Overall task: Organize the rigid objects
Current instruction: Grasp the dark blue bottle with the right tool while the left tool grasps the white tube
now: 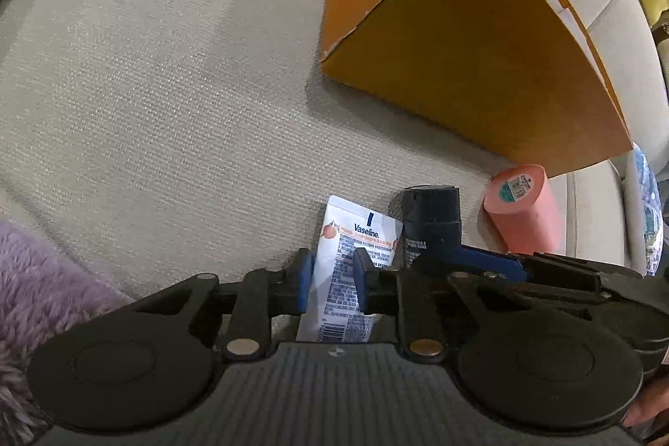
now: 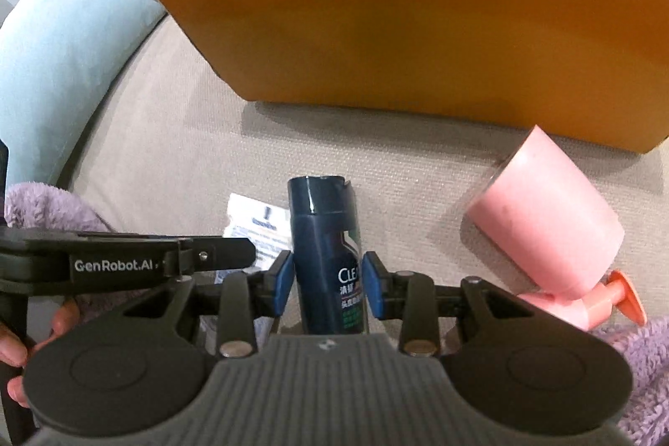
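Observation:
A white Vaseline tube [image 1: 359,233] lies on the beige sofa seat, and my left gripper [image 1: 334,279] is shut on it, a blue pad pressing each long edge. Right beside it a dark blue Clear shampoo bottle [image 2: 324,220] sits in my right gripper [image 2: 328,279], whose pads press its two sides. The left wrist view shows that same bottle [image 1: 432,216] with a blue finger [image 1: 493,260] of the right gripper along it. In the right wrist view the tube [image 2: 259,224] peeks out behind the left gripper's black body [image 2: 125,262].
An orange box [image 2: 397,28] stands open just beyond the objects. A pink pump bottle [image 2: 543,220] lies on its side to the right. Purple fluffy fabric [image 1: 42,287] lies at the near edges, with a light blue cushion [image 2: 54,70] on the left. A hand [image 2: 12,345] grips the left tool.

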`<state>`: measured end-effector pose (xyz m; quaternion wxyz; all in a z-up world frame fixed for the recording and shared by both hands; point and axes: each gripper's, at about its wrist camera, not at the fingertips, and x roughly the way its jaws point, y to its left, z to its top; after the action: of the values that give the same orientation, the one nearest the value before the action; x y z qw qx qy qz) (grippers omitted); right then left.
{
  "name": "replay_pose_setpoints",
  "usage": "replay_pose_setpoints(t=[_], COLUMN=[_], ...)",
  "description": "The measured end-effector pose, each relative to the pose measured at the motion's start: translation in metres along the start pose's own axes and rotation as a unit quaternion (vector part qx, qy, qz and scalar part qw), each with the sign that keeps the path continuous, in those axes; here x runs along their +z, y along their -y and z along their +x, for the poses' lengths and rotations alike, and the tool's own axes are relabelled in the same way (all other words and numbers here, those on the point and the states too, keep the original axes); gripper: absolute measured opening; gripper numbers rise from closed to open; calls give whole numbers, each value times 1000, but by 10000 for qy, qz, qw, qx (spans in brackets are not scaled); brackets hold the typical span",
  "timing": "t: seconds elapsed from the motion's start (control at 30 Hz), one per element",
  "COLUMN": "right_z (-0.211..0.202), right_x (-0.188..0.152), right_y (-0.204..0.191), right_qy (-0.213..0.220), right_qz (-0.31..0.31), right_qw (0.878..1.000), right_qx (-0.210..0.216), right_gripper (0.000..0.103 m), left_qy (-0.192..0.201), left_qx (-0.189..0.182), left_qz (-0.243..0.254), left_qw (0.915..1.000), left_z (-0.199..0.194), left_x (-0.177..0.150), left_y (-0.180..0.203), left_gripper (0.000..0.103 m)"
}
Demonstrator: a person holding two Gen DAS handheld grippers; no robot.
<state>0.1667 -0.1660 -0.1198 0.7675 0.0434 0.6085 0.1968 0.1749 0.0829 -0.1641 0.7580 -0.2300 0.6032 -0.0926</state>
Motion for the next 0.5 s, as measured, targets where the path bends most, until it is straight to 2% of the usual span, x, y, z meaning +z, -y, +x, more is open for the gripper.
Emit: replay_pose_setpoints(t=[0.13, 0.5], right_z=[-5, -30], right_x=[-4, -12], right_y=[-5, -1], right_qy=[70, 398], right_qz=[-170, -109], right_qw=[9998, 9991], right_qx=[-57, 88], right_gripper=[35, 34], left_qy=[162, 471], left_qx=[-118, -349], left_qz=[95, 461], left_qw=[9998, 9972], left_z=[-14, -42], left_x=[-5, -23], left_y=[-3, -1], left_gripper=[18, 15])
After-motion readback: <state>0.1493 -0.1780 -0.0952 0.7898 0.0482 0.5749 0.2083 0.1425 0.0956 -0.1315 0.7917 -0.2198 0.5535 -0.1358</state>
